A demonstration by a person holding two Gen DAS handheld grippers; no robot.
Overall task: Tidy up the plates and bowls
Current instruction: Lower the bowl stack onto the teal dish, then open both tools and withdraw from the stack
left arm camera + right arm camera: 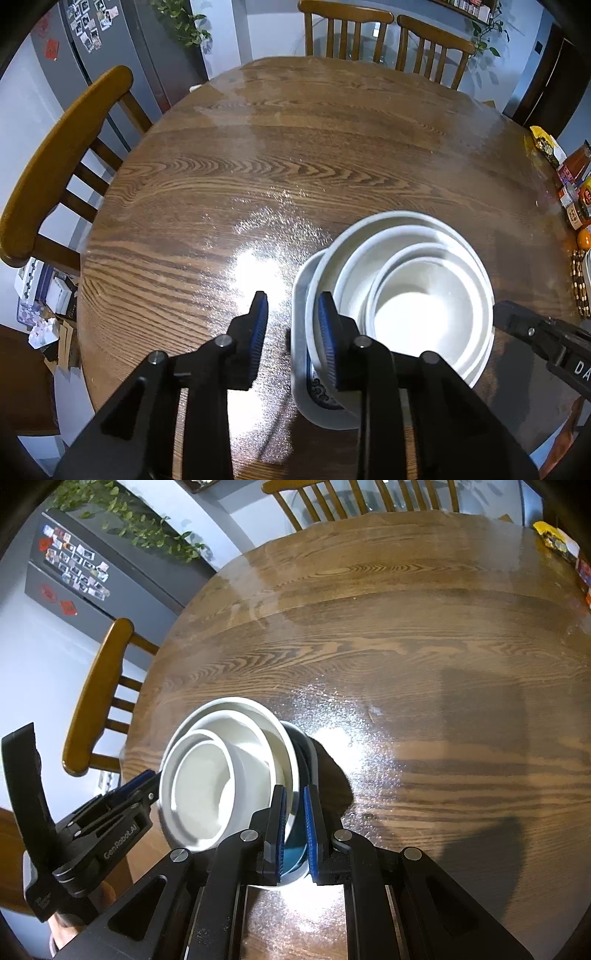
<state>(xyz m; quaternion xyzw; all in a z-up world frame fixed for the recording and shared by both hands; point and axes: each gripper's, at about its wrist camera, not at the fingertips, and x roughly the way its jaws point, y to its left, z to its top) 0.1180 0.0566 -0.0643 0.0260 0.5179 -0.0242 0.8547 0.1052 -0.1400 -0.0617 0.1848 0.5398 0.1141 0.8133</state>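
A stack of white bowls [417, 295] nests on a plate with a blue pattern [314, 391] on the round wooden table [295, 147]. My left gripper [293, 321] is open, its jaws straddling the stack's left rims with a wide gap. In the right wrist view the stack [221, 775] sits left of centre. My right gripper [294, 808] is shut on the rims of the bottom plate [295, 849] and largest bowl at the stack's right side. The left gripper [147, 779] shows there touching the stack's left edge.
Wooden chairs [66, 162] stand around the table, two at the far side [369, 33]. Snack packets and jars [569, 173] crowd the right table edge. A grey fridge [92, 572] stands at the far left.
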